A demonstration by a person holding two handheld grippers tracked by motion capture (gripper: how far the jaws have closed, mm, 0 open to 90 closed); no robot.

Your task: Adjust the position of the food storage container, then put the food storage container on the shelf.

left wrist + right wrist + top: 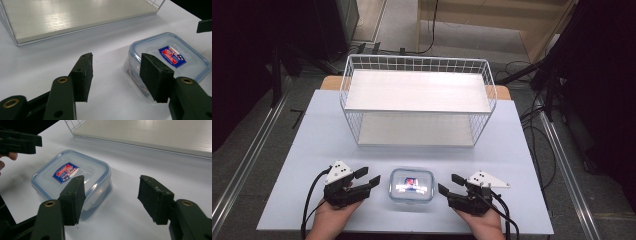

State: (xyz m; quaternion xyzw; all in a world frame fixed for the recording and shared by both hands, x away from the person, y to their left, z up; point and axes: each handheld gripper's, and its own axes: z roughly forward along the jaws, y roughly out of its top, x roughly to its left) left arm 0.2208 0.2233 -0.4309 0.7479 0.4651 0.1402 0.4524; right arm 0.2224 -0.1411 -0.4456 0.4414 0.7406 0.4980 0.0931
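Tabletop point(312, 150): pale blue-white board, matte, evenly lit from above, with a soft sheen.
Table base: a light wooden edge point(329, 82) shows behind the board at both far corners.
Shelf rack point(417, 65): white wire basket frame at the far middle of the tabletop, with two pale wood-grain boards, one above the other.
Floor point(252, 150): grey, dull, darker towards the left.
Rails: metal strips point(242, 170) run along the floor on both sides of the table.
Cables point(542, 145): black leads loop across the floor at the right and behind the rack.
Surroundings: black drapes point(602, 75) at the right and left; a light wooden panel point(492, 15) at the far top.
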